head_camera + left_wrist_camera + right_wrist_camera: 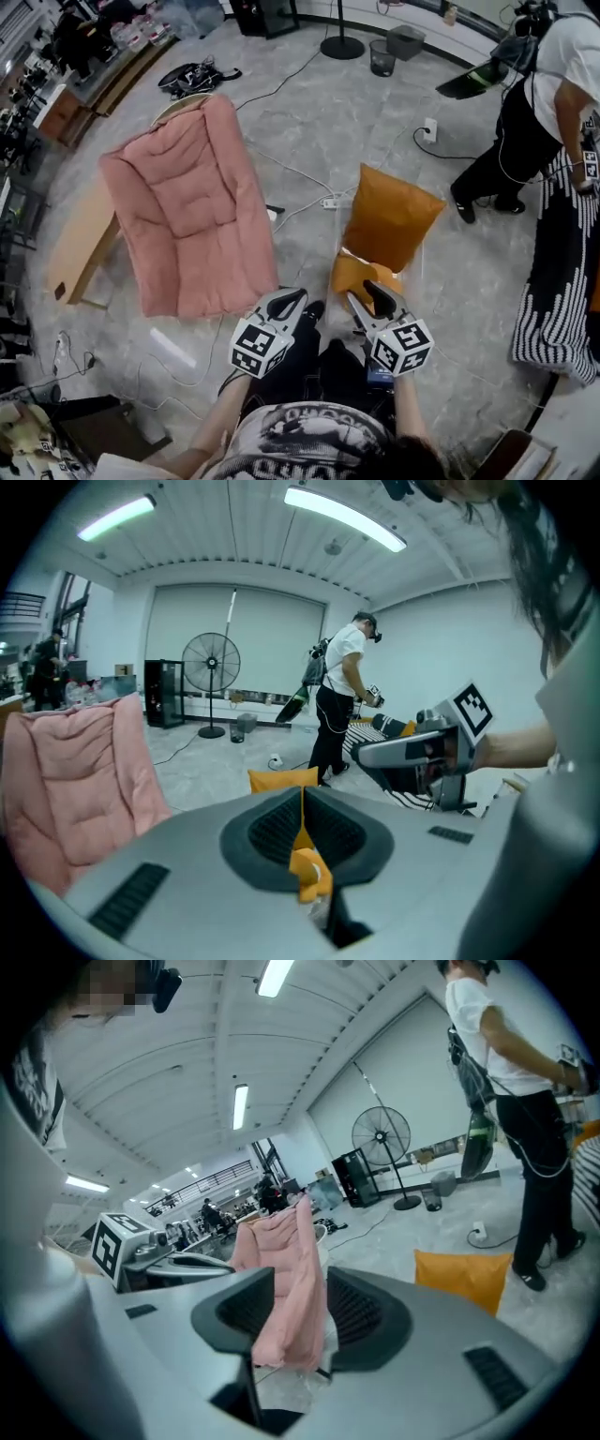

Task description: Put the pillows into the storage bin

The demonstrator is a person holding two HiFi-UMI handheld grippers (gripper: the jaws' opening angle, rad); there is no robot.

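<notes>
Left claw (298, 298) and right claw (366, 292) held low by the body, angled inward, tips dipped.
Pink pillow (187, 211) sprawled over chair (174, 105), left; orange pillow (389, 220) upright ahead-right, creased. Right claw spread, gripping nothing, pink showing through gap. Left claw pressed nearly together, orange sliver in slit.

The upright orange pillow (389, 216), with a 2nd orange pillow (356, 274) just in front of it, is filling most of what seems to be a clear storage bin (418, 267), leaving little room inside. Left of the upright orange pillow a narrow strip of floor (309, 253) is lying open, crossed by 1 power strip (330, 202) and cables (298, 178); past it the pink pillow (187, 211) is blocking the way. To its right, floor is running open up to a person (525, 131) and a striped cloth (558, 281).
</notes>
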